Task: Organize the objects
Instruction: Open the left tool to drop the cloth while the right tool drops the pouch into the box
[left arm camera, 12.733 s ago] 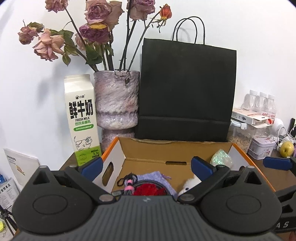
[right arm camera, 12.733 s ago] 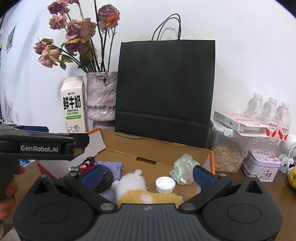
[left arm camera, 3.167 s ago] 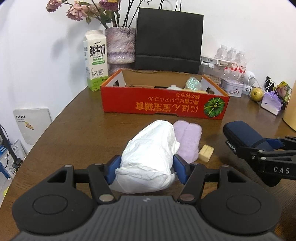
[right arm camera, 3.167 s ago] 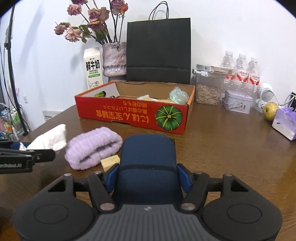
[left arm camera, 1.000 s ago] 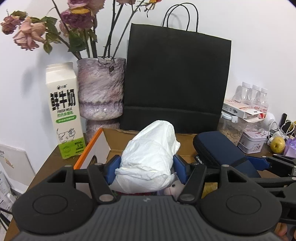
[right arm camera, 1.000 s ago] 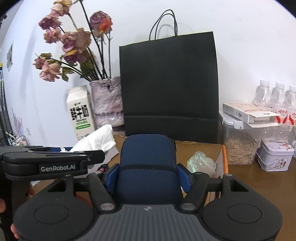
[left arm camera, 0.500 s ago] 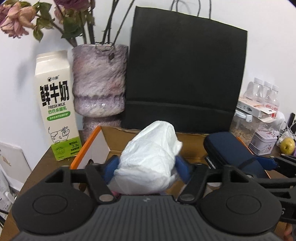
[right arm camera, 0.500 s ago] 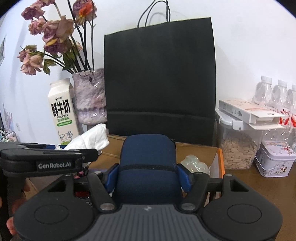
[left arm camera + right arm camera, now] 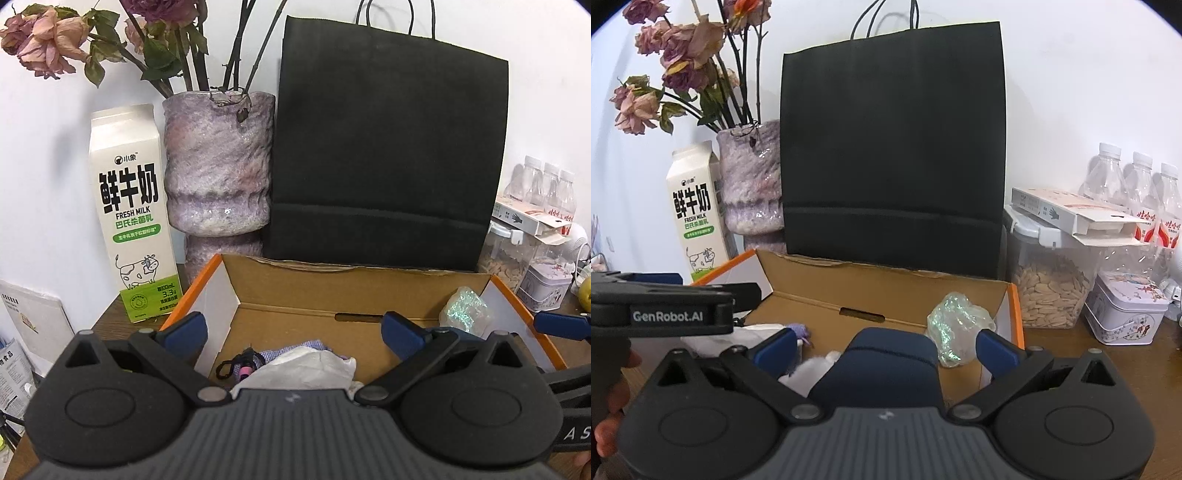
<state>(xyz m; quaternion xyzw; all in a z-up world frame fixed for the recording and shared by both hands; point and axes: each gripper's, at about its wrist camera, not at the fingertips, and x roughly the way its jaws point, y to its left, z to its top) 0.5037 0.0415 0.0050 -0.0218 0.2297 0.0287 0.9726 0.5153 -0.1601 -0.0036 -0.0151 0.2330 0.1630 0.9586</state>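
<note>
Bright, even light, sharp, fisheye-warped edges

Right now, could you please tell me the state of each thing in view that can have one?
left gripper: jaws opening, nothing between the pads
right gripper: jaws opening, pads clear of the case
white bag: released, lying in the box
blue case: released, lying in the box
cardboard box: open-topped
black paper bag: upright
milk carton: upright, closed
seed container: lid latched
</note>
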